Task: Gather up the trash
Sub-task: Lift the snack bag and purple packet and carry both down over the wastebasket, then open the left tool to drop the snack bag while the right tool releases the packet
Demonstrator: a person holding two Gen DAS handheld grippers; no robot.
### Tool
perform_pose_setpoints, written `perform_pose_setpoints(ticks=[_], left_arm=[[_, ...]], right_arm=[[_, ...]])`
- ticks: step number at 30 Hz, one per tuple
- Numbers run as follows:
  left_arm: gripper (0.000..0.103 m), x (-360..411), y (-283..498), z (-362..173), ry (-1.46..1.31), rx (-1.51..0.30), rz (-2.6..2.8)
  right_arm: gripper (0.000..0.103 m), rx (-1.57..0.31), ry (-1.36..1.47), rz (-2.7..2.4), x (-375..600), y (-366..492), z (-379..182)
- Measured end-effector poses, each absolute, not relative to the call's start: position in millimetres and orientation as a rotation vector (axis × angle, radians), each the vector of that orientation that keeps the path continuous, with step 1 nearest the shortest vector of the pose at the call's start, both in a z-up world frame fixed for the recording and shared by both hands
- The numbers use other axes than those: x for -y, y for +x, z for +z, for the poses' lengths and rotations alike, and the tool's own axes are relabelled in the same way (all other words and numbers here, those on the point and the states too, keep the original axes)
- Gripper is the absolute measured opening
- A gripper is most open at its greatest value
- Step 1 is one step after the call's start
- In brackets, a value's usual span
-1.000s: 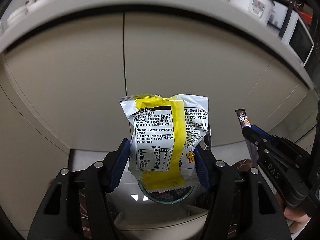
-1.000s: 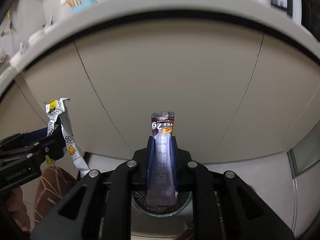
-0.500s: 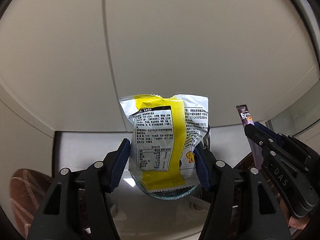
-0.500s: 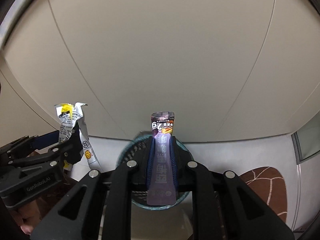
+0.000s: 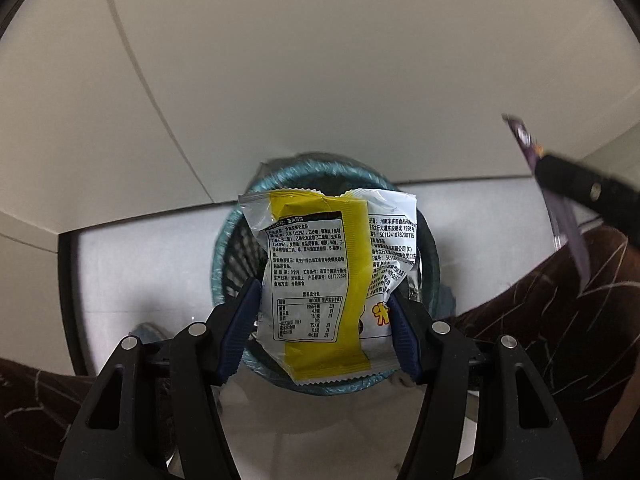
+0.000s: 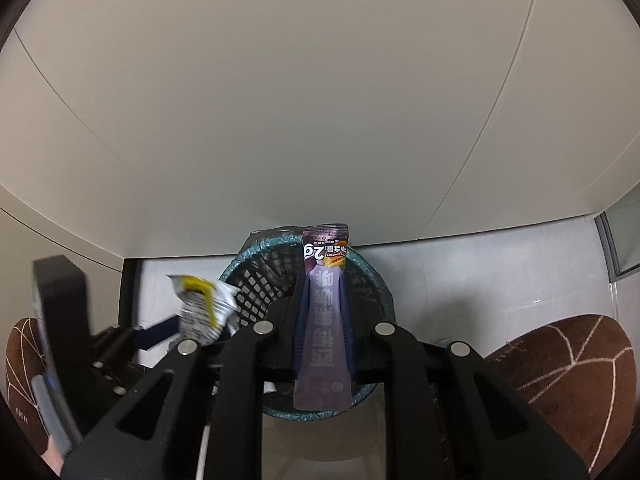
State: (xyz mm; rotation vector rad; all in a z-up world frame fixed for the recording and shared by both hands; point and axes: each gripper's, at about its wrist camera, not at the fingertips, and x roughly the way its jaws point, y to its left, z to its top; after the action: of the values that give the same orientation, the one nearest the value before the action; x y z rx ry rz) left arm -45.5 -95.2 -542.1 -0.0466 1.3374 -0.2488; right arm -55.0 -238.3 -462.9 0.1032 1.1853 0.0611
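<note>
My left gripper [image 5: 325,312] is shut on a silver and yellow snack wrapper [image 5: 320,280], its blue pads pressing both sides. The wrapper hangs right above a round mesh waste basket [image 5: 224,248] with a teal liner. My right gripper [image 6: 324,312] is shut on a slim purple sachet [image 6: 323,336], which stands upright over the same waste basket [image 6: 260,280]. In the right wrist view the snack wrapper [image 6: 202,306] shows at the left by the basket's rim. The purple sachet [image 5: 560,208] appears blurred at the right edge of the left wrist view.
The basket stands on a pale floor [image 5: 132,272] against beige cabinet doors [image 6: 320,100]. A brown rug with a white leaf pattern [image 6: 568,364] lies to the right and another part of the rug [image 6: 22,356] at the left. A dark vertical edge [image 5: 66,288] bounds the floor on the left.
Both grippers have sunk toward the floor with their wrappers. The countertop has left the views, and the waste basket has come up large under both grippers.
</note>
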Motion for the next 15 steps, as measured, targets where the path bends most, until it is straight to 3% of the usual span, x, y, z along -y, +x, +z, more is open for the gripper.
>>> perform_pose_setpoints(ticks=[3, 15], left_arm=[[0.06, 99, -44, -549, -0.05, -1.354, -0.272], [0.082, 106, -52, -554, -0.057, -1.354, -0.27]], right_arm=[[0.015, -1.194, 0.103, 0.057, 240, -57, -465], [0.015, -1.212, 0.134, 0.044, 250, -42, -461]])
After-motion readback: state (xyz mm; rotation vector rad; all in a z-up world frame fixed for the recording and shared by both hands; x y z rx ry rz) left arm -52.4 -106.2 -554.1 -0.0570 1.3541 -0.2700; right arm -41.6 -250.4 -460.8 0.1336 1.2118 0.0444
